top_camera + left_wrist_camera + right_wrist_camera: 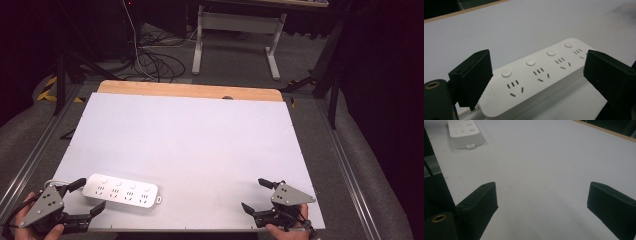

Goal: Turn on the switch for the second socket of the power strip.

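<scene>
Strip position: I see the white power strip [121, 191] lying flat on the near-left part of the table [200, 135], just beside my left gripper [91, 197].
Long axis: runs left to right across the high view, tilted a little, the right end sitting nearer to me than the left.
Ends: small hanging tab on the right end; cord leaves the left end, by the left gripper.
Face: sockets and round buttons up, four sets in a row, buttons along the far edge.
Material and shape: smooth matte white plastic, a long flat slab with rounded corners and soft edges.
Table: pale grey matte sheet over a wooden board, whose bare edge shows along the far side.
Left gripper: jaws spread wide, one on each side of the strip's cord end; in the left gripper view the black blocky pads stand clear of the casing, nothing gripped.
Right gripper [258, 195]: near-right corner, well apart from the strip, jaws wide with bare table between them.
</scene>
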